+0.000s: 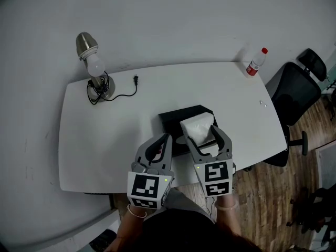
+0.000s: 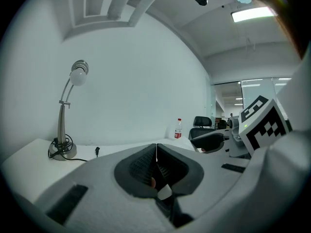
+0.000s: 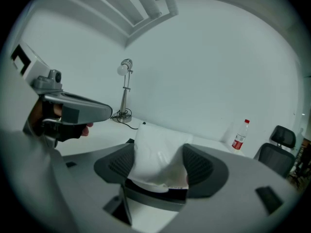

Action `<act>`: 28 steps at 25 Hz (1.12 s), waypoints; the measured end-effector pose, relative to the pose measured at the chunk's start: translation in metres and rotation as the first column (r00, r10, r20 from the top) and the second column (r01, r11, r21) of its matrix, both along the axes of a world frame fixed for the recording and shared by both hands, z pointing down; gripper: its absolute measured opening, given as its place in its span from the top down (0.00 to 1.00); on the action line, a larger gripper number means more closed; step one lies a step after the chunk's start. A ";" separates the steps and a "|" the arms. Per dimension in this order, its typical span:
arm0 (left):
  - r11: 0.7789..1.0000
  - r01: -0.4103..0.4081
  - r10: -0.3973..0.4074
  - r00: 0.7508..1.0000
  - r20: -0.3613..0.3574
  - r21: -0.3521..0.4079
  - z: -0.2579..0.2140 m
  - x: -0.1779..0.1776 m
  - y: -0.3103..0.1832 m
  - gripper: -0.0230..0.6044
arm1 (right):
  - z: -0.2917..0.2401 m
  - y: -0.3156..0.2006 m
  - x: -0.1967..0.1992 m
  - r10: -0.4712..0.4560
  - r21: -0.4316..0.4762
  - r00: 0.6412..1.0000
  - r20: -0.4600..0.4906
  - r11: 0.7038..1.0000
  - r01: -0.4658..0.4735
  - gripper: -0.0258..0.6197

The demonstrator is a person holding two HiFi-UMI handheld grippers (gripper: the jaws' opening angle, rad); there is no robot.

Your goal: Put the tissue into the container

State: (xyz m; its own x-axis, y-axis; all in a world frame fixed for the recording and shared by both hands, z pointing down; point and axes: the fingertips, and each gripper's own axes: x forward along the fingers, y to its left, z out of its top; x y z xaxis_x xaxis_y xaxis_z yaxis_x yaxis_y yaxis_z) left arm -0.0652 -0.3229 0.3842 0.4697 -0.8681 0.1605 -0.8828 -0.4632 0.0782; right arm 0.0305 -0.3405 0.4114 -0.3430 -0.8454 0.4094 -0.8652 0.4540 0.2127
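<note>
A white pack of tissue point(image 1: 198, 127) point(image 3: 156, 155) is held between the jaws of my right gripper point(image 1: 202, 136) point(image 3: 158, 164), which is shut on it above the black container point(image 1: 176, 121). The container is an open black box in the middle of the white table, partly hidden by the pack and the right gripper. My left gripper point(image 1: 167, 139) point(image 2: 156, 152) hangs to the left of the container's front edge, its jaws pressed together with nothing between them.
A desk lamp point(image 1: 94, 67) point(image 2: 68, 110) point(image 3: 125, 89) with a loose cord stands at the table's back left. A red-labelled bottle point(image 1: 256, 62) point(image 2: 178, 128) point(image 3: 239, 135) stands at the back right corner. A black office chair point(image 1: 294, 93) is beside the table's right edge point(image 1: 278, 125).
</note>
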 end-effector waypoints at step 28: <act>0.998 -0.007 0.006 1.000 -0.011 -0.070 0.026 0.006 -0.024 0.92 | 0.065 -0.017 -0.003 -0.005 -0.255 0.999 -0.033 0.967 -0.004 0.45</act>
State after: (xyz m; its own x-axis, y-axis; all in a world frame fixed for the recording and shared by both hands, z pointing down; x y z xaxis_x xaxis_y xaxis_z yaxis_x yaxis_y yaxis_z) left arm -0.0592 -0.3469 0.4105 0.4775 -0.8517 0.2158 -0.8786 -0.4622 0.1200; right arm 0.0279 -0.3571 0.4763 -0.3259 -0.7111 0.6230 -0.8593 0.4975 0.1184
